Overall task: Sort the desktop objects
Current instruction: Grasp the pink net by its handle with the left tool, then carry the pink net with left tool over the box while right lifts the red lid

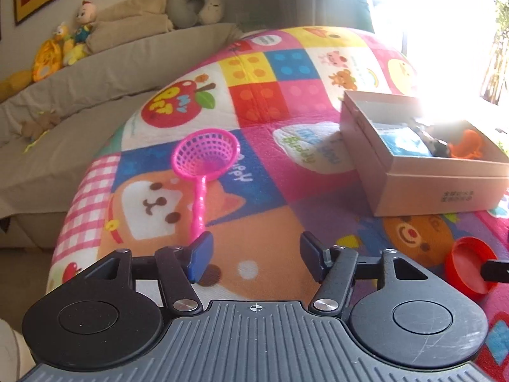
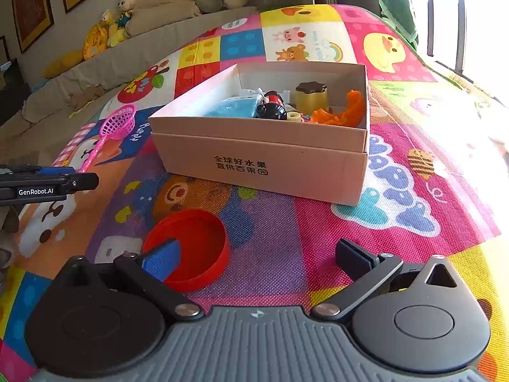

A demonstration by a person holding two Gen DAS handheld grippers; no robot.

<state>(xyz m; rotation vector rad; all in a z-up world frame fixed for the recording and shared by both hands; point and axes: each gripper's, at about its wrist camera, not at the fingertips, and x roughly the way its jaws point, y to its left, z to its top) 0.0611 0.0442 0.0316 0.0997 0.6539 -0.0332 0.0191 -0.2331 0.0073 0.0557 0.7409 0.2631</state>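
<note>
A pink toy net scoop (image 1: pixel 203 165) lies on the colourful play mat, its handle end just ahead of my left gripper's left finger. My left gripper (image 1: pixel 254 254) is open and empty. A cardboard box (image 2: pixel 264 156) holds a blue item, a black and red toy, a gold cap and an orange toy. The box also shows at the right in the left wrist view (image 1: pixel 423 184). A red round lid (image 2: pixel 191 248) lies open side up by my right gripper's left finger. My right gripper (image 2: pixel 257 258) is open and empty. The scoop also shows in the right wrist view (image 2: pixel 111 130).
The mat (image 2: pixel 397 191) covers a table. A grey sofa (image 1: pixel 79 95) with plush toys (image 1: pixel 60 51) and cushions stands behind on the left. Bright windows are at the right. The red lid shows at the right edge of the left wrist view (image 1: pixel 467 264).
</note>
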